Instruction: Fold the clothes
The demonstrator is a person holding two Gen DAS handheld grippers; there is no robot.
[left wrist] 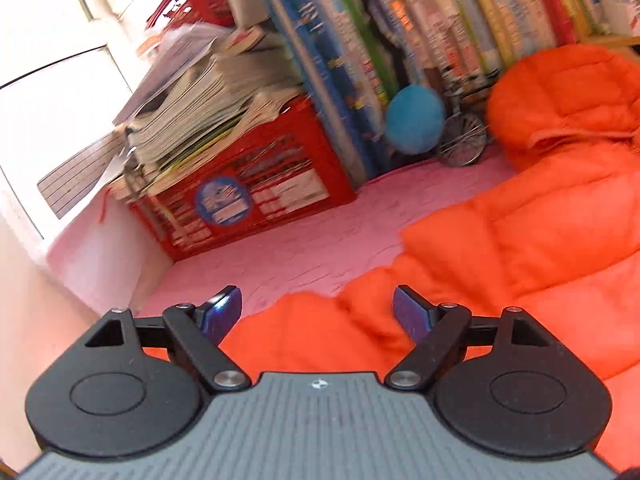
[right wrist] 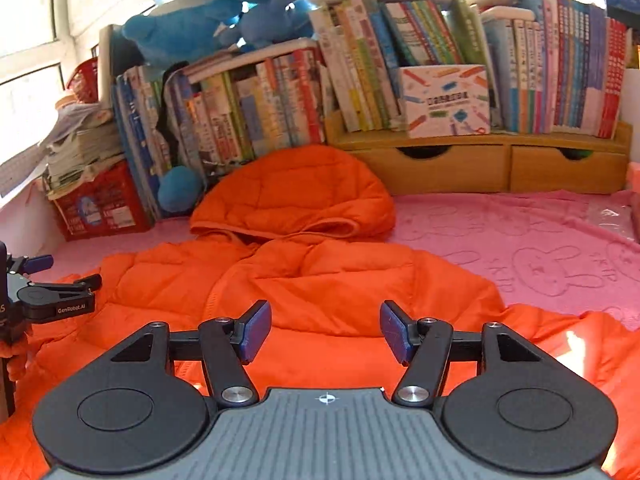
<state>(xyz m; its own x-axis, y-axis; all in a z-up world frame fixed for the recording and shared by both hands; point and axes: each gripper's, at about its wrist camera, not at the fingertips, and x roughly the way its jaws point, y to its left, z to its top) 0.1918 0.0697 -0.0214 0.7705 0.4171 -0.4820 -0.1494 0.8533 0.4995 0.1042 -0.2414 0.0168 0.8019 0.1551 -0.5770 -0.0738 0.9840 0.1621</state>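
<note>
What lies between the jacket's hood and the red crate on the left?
In the right wrist view, bare pink blanket and a blue plush ball against the books separate the hood from the red crate.

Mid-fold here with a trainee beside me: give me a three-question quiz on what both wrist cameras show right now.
1. True or false: the right gripper is clamped on the orange jacket.
2. Where does the jacket's hood lie? A) toward the books B) under the left gripper C) inside the red crate
3. Fill in: the jacket rests on a ____ blanket.

Key: 1 false, both grippers' jaws stand apart with nothing pinched; 2 A; 3 pink.
</note>
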